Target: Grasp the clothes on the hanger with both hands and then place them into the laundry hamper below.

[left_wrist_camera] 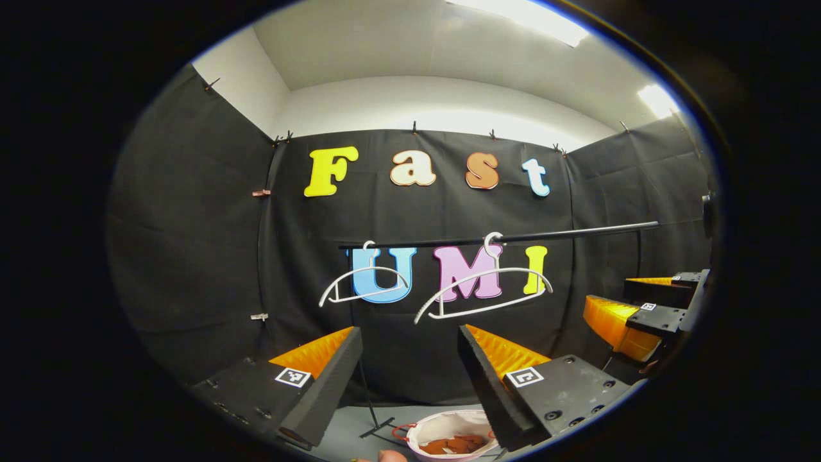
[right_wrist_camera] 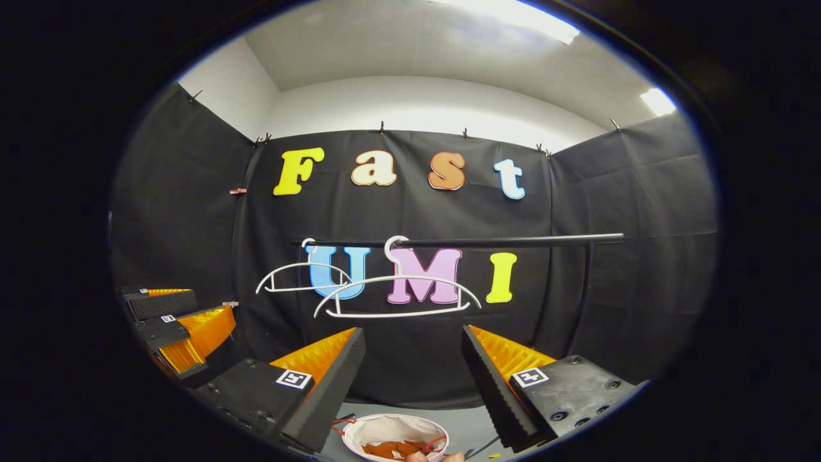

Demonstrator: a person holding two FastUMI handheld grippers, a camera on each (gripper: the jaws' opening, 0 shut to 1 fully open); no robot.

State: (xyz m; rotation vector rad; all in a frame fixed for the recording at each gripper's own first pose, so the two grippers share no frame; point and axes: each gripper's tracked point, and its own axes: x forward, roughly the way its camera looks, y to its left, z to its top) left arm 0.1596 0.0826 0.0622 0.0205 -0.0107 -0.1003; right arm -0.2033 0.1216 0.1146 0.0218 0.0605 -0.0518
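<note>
1. Black-cloth booth, white ceiling above. A dark rail (left_wrist_camera: pixel 507 237) runs across the back wall, long axis side to side, carrying two white hangers: the small hanger (left_wrist_camera: pixel 362 282) to the left, the big hanger (left_wrist_camera: pixel 484 289) nearer centre. Both are bare, no garment on either.
2. Your task item, the rust-orange clothes (left_wrist_camera: pixel 457 444), already lies inside the white laundry hamper (left_wrist_camera: pixel 428 428) w/ red handles on the grey floor. Same pile (right_wrist_camera: pixel 392 449) and hamper rim (right_wrist_camera: pixel 359 428) in the right gripper view.
3. Left gripper (left_wrist_camera: pixel 410 359): jaws spread wide, nothing between the pads. Right gripper (right_wrist_camera: pixel 414 359): same, spread and empty.
4. Key relation: hamper sits straight below and a bit fwd of both tools, between each pair of fingers at the bottom edge; hangers are ahead and above. Neither arm is clearly nearer, they sit side by side, approx level. Left view catches the right gripper off to its right, near.
5. Judgement: drop looks done, so any next move is pulling back, not reaching.
6. Room: open space btwn tools and rail. Mind the rail's thin upright post and its floor foot (left_wrist_camera: pixel 378 427) just left of the hamper.
</note>
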